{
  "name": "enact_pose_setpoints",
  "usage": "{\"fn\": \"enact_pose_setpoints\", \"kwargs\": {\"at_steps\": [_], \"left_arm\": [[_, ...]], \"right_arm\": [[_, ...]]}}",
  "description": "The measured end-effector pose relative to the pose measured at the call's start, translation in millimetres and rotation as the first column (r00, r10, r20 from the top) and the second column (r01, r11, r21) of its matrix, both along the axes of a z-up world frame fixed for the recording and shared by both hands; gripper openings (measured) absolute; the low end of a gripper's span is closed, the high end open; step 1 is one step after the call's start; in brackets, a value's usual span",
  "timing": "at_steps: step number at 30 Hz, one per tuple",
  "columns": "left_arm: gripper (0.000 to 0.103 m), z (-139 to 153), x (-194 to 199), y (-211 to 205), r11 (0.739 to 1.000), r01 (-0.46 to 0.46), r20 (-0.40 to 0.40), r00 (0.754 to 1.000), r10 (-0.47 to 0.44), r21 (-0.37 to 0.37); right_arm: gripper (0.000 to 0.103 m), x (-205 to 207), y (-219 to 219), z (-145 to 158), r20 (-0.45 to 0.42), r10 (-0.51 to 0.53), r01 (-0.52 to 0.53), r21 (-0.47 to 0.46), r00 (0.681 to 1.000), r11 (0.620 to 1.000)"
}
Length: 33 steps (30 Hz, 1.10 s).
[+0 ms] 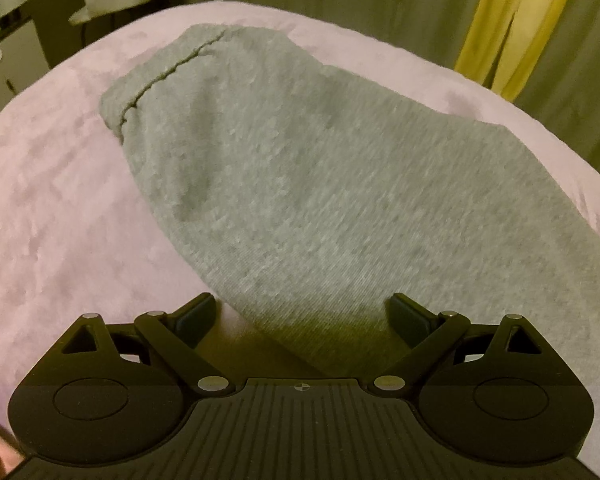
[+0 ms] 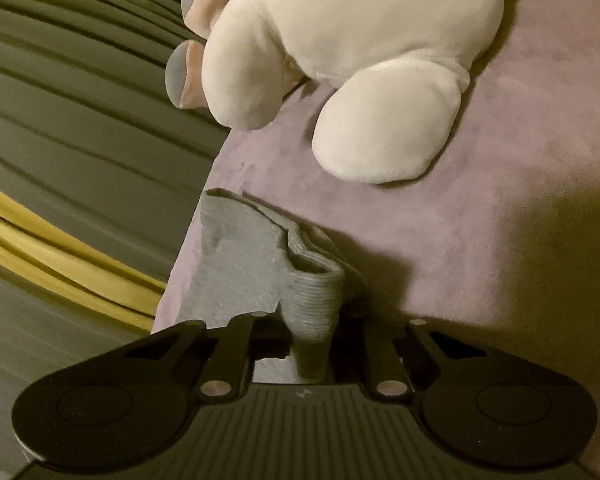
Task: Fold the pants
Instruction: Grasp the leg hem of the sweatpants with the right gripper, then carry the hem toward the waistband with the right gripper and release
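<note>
The grey pants point(image 1: 300, 184) are lying on a pink blanket point(image 1: 52, 200), spreading flat across it in the left wrist view, with a dark stitched seam point(image 1: 168, 72) curving along the far end. The near part of the fabric is running down between the fingers of the left gripper point(image 1: 302, 316), whose jaws are standing wide apart; neither pad is pressing on the cloth, and the left finger is sitting over bare blanket just beside the fabric's edge.

In the right wrist view, a ribbed band of the pants point(image 2: 312, 300) is rising bunched and upright out of the right gripper point(image 2: 310, 344), whose jaws are sitting narrow and pinching that ribbed cloth between them. More grey fabric is trailing away to the left of the pinch, lying along the blanket's edge point(image 2: 196, 240).

Beyond the pinched cloth, a white plush toy point(image 2: 360, 60) is resting on the blanket, well apart from the pants, its rounded limbs pointing toward the camera. To the left of the blanket, grey curtain point(image 2: 80, 100) folds are hanging with a yellow strip point(image 2: 60, 256) running across them. In the left wrist view the same yellow cloth point(image 1: 512, 28) is hanging at the upper right, and a cabinet point(image 1: 8, 60) is showing dimly at the upper left.
</note>
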<state>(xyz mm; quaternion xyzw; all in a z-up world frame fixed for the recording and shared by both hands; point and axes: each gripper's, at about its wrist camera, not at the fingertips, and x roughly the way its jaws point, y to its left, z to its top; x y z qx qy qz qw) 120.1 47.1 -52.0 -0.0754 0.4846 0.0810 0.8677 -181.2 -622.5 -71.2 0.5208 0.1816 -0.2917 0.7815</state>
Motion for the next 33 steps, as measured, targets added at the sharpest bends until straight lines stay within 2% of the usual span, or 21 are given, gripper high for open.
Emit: {"fn": "enact_pose_setpoints", "kwargs": {"at_steps": [2, 5, 8, 10, 12, 13, 15, 16, 18, 19, 20, 22, 23, 24, 25, 26, 27, 28, 30, 33], "left_arm": [[0.097, 5, -4, -3, 1.0, 0.009, 0.015, 1.0, -0.009, 0.012], [0.097, 17, -17, -7, 0.999, 0.039, 0.057, 0.998, -0.041, 0.032], [0.097, 32, -37, -9, 0.997, 0.066, 0.109, 0.992, -0.07, 0.043], [0.097, 41, -50, -8, 0.996, 0.07, 0.159, 0.984, -0.077, 0.049], [0.097, 50, -60, -8, 0.996, 0.065, 0.19, 0.979, -0.077, 0.067], [0.097, 53, -64, -8, 0.994, 0.069, 0.204, 0.975, -0.084, 0.079], [0.097, 58, -72, -9, 0.99, 0.087, 0.217, 0.97, -0.109, 0.11], [0.097, 60, -75, -9, 0.987, 0.095, 0.227, 0.966, -0.123, 0.129], [0.1, 57, -83, -11, 0.975, 0.11, 0.258, 0.953, -0.158, 0.192], [0.1, 55, -86, -10, 0.974, 0.113, 0.254, 0.954, -0.162, 0.199], [0.1, 52, -84, -11, 0.973, 0.134, 0.235, 0.956, -0.176, 0.187], [0.1, 48, -79, -14, 0.97, 0.174, 0.204, 0.957, -0.208, 0.171], [0.1, 46, -76, -15, 0.968, 0.184, 0.189, 0.958, -0.215, 0.168], [0.1, 45, -75, -15, 0.968, 0.191, 0.181, 0.959, -0.22, 0.163], [0.1, 43, -73, -15, 0.967, 0.201, 0.172, 0.959, -0.227, 0.154], [0.1, 42, -72, -15, 0.967, 0.207, 0.165, 0.959, -0.231, 0.149], [0.1, 41, -72, -14, 0.968, 0.208, 0.164, 0.959, -0.23, 0.143], [0.1, 40, -72, -13, 0.969, 0.208, 0.167, 0.959, -0.229, 0.131], [0.1, 40, -72, -10, 0.973, 0.2, 0.173, 0.961, -0.218, 0.111], [0.1, 39, -73, -9, 0.975, 0.199, 0.172, 0.962, -0.214, 0.099]], "right_arm": [[0.011, 2, 6, 9, -0.015, 0.007, -0.008, -0.041, 1.0, 0.999], [0.011, 19, 15, 28, -0.128, 0.025, -0.04, -0.115, 0.991, 0.993], [0.01, 50, 38, 70, -0.168, 0.09, -0.131, -0.249, 0.982, 0.96], [0.01, 83, 71, 109, -0.185, 0.181, -0.24, -0.374, 0.966, 0.896], [0.01, 122, 128, 143, -0.217, 0.323, -0.389, -0.499, 0.921, 0.775], [0.01, 136, 158, 155, -0.235, 0.399, -0.46, -0.544, 0.887, 0.702], [0.011, 164, 223, 160, -0.265, 0.565, -0.599, -0.574, 0.781, 0.558], [0.011, 174, 248, 154, -0.285, 0.62, -0.649, -0.57, 0.731, 0.503], [0.011, 191, 305, 126, -0.356, 0.715, -0.758, -0.536, 0.601, 0.37], [0.011, 198, 324, 109, -0.379, 0.747, -0.802, -0.495, 0.546, 0.335], [0.012, 206, 342, 86, -0.402, 0.776, -0.851, -0.421, 0.486, 0.315], [0.012, 224, 363, 41, -0.457, 0.795, -0.914, -0.265, 0.399, 0.306], [0.012, 228, 370, 25, -0.484, 0.781, -0.917, -0.245, 0.396, 0.314], [0.012, 224, 378, 23, -0.503, 0.76, -0.909, -0.291, 0.41, 0.298], [0.012, 226, 382, 26, -0.529, 0.75, -0.914, -0.304, 0.397, 0.27], [0.012, 228, 383, 32, -0.534, 0.749, -0.916, -0.299, 0.392, 0.266], [0.012, 232, 375, 37, -0.523, 0.753, -0.914, -0.294, 0.4, 0.281], [0.012, 234, 368, 42, -0.501, 0.757, -0.904, -0.298, 0.42, 0.306], [0.012, 229, 359, 59, -0.452, 0.75, -0.872, -0.332, 0.483, 0.361], [0.012, 213, 361, 77, -0.371, 0.758, -0.828, -0.406, 0.536, 0.387]]}}
